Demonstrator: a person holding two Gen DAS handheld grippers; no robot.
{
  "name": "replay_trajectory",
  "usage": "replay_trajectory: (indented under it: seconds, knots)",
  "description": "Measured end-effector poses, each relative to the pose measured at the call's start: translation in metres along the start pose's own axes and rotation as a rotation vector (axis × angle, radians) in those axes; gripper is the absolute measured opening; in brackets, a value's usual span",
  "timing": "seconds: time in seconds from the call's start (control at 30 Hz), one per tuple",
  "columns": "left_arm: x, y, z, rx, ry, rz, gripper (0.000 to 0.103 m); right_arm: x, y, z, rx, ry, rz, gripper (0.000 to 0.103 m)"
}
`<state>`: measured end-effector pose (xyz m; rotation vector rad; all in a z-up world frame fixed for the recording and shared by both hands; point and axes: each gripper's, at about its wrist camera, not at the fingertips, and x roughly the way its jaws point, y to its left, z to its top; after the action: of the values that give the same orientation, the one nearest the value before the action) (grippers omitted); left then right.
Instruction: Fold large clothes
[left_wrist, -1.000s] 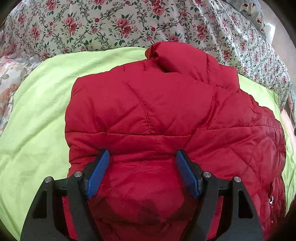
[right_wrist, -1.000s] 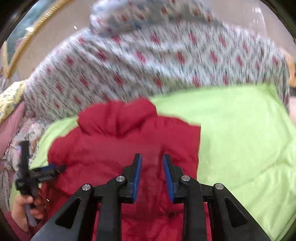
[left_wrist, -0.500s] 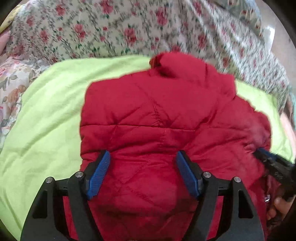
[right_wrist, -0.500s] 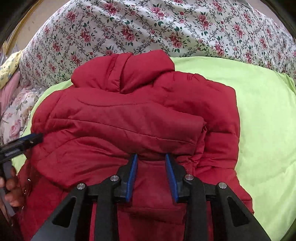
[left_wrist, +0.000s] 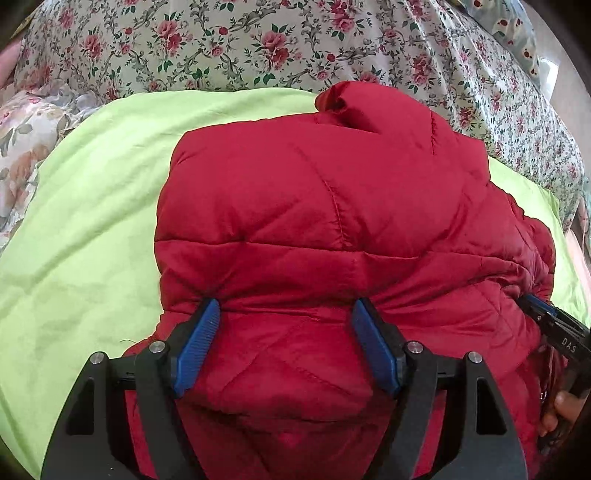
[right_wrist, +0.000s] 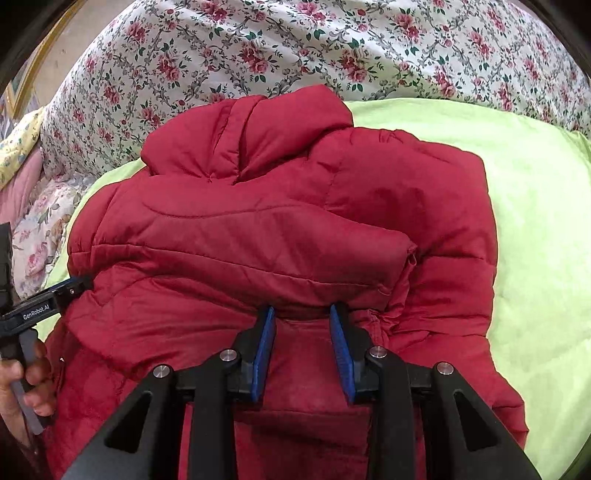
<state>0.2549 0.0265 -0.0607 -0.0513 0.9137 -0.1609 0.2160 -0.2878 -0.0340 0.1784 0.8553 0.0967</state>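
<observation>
A red quilted puffer jacket (left_wrist: 332, 206) lies on a lime green sheet (left_wrist: 81, 229), hood at the far end, both sleeves folded across its back. It also shows in the right wrist view (right_wrist: 280, 229). My left gripper (left_wrist: 284, 314) is open wide, its blue pads resting against the jacket's near left part. My right gripper (right_wrist: 303, 314) is partly open, its pads touching the jacket under the folded sleeve edge, gripping nothing. The right gripper shows at the right edge of the left wrist view (left_wrist: 546, 325); the left gripper shows at the left edge of the right wrist view (right_wrist: 48, 299).
A floral bedspread (left_wrist: 258, 40) rises behind the green sheet (right_wrist: 535, 206). More floral fabric (left_wrist: 26, 140) lies at the left. A framed picture edge (right_wrist: 22, 85) shows at the upper left.
Both grippers have settled low against the jacket's near part. The right gripper has opened a little wider. The jacket's folded sleeves have stayed in place.
</observation>
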Motion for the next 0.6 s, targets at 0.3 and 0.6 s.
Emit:
replay_trajectory:
  seconds: [0.3,0.6]
  knots:
    - [-0.003,0.003,-0.003,-0.006,-0.012,-0.010,0.077,0.002,0.000,0.000,0.007,-0.001,0.009,0.033]
    - [-0.038,0.025,-0.010,-0.047,0.002,-0.007,0.077,-0.026,0.004,0.001,0.038,-0.007,0.038,0.051]
